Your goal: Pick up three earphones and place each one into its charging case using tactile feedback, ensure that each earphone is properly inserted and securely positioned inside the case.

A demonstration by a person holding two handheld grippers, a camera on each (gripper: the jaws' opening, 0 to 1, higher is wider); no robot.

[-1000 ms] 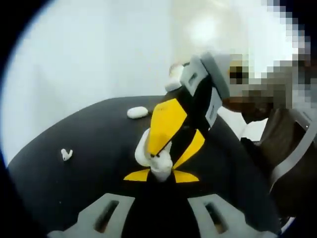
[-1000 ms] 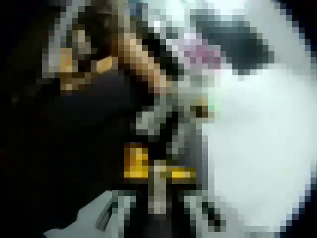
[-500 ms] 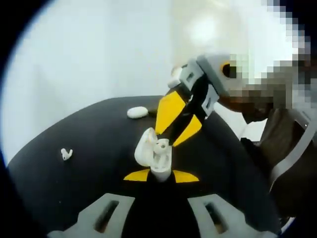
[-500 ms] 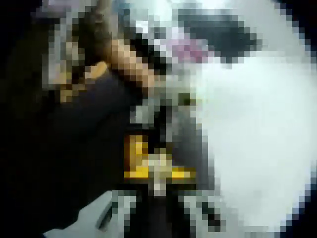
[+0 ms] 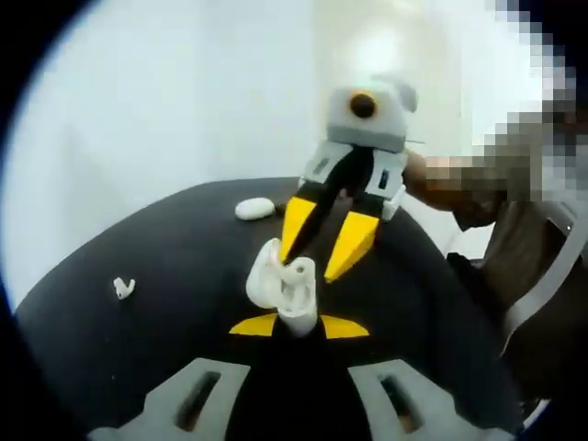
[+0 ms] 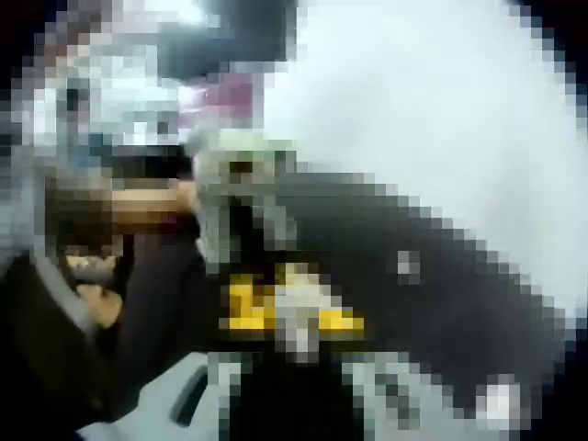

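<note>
My left gripper (image 5: 299, 326) is shut on the base of a white charging case (image 5: 276, 292), held upright with its lid open to the left. A white earphone (image 5: 299, 270) sits in the case's top. My right gripper (image 5: 308, 263) hangs just above and behind the case, its yellow fingers (image 5: 350, 243) apart with nothing between them. Another earphone (image 5: 122, 288) lies loose on the black table (image 5: 165, 266) at the left. In the right gripper view the picture is too coarse to make out details.
A second white case (image 5: 254, 209), closed, lies at the table's far edge. A person's hand and sleeve (image 5: 514, 266) fill the right side behind the right gripper. A pale wall stands beyond the table.
The right gripper has let go of the earphone in the case, drawn back upward and turned, and its fingers have spread. The left gripper and case have stayed put.
</note>
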